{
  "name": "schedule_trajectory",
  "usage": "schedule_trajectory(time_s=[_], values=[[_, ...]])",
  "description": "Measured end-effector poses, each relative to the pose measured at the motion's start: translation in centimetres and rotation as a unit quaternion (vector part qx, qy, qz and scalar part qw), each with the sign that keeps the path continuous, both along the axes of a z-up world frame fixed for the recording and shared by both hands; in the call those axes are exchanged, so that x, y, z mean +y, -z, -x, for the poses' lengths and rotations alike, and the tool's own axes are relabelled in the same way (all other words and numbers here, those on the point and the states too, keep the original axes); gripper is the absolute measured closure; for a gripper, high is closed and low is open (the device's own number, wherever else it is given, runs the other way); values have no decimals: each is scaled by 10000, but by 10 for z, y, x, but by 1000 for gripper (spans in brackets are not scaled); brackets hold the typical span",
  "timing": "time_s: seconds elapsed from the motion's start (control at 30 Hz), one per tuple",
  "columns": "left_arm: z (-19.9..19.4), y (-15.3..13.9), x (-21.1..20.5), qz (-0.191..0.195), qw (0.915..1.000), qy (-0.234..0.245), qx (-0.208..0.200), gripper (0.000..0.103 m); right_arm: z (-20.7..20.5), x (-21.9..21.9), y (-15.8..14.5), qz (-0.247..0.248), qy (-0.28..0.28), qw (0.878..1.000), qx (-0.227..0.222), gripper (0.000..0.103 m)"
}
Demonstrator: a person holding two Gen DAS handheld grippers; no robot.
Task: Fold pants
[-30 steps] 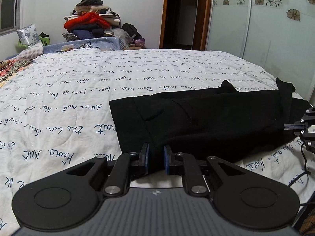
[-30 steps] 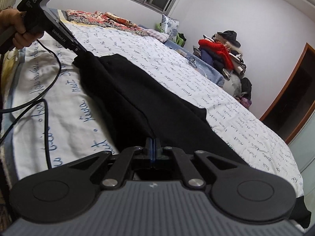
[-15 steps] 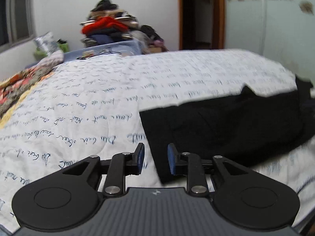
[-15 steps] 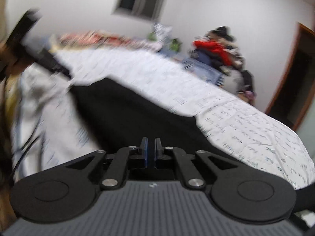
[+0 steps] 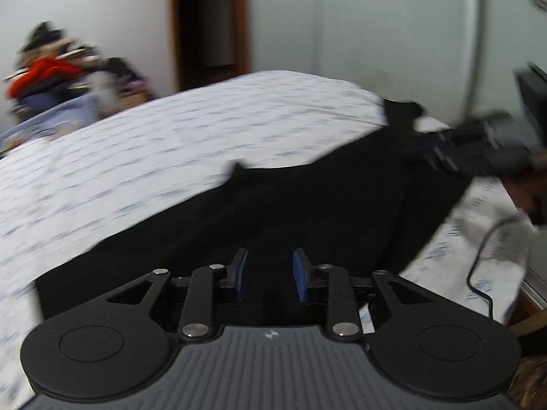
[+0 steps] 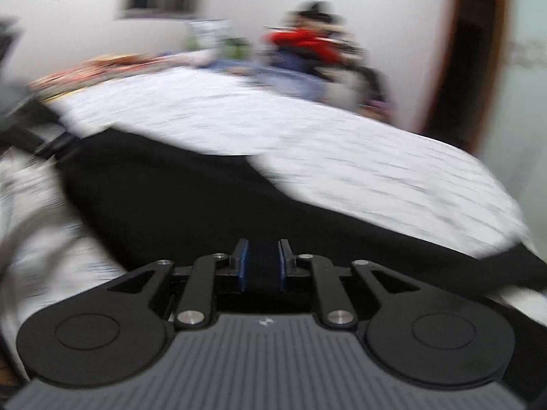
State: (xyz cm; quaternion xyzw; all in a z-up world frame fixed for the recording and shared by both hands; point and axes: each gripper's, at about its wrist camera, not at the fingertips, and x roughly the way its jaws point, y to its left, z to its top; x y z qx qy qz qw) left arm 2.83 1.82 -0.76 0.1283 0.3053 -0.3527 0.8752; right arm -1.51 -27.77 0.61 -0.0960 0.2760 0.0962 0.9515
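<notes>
Black cloth fills the lower middle of both views: the pants [image 5: 273,212] lie flat along the near edge of the bed [image 5: 171,136], folded lengthwise as far as the blur allows judging. At the far left, a clothes pile [image 5: 44,78] sits beyond the bed and plays no part. Next, the left gripper [image 5: 270,275] hovers over the near hem with its jaws moderately apart and nothing between the pads; cloth shows behind the gap but is not pinched. Further right in the left view, the right gripper [image 5: 454,157] reaches over the far end of the pants, beside a cable [image 5: 485,249] trailing across the sheet. In the right view, the right gripper [image 6: 261,264] has its jaws narrowly apart over dark cloth; whether any fold sits between the pads cannot be told. Both views are heavily smeared. Risks, as judgement: closing either gripper at speed may catch only the top layer, so the layers separate when lifted. A bite too deep may take the sheet with the cloth. The cable may drag across the pants and skew the fold. Uneven lift between the two ends would twist the legs.
</notes>
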Motion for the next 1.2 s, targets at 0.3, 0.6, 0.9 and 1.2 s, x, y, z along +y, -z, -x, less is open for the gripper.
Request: schedule_trajectory(time_s=[0.3, 0.6, 0.9, 1.2], values=[[-11, 24, -96, 68, 9972, 738, 79, 35, -66, -172, -9, -144, 2361, 9716, -71, 73], [-35, 42, -150, 357, 9923, 841, 840, 42, -169, -274, 21, 93, 3494, 9368, 177, 47], [-34, 43, -170, 330, 9897, 1066, 900, 68, -207, -303, 43, -180, 3460, 9348, 783, 92], [-18, 43, -171, 336, 9884, 1274, 751, 92, -104, -281, -16, -212, 3493, 9353, -518, 96]])
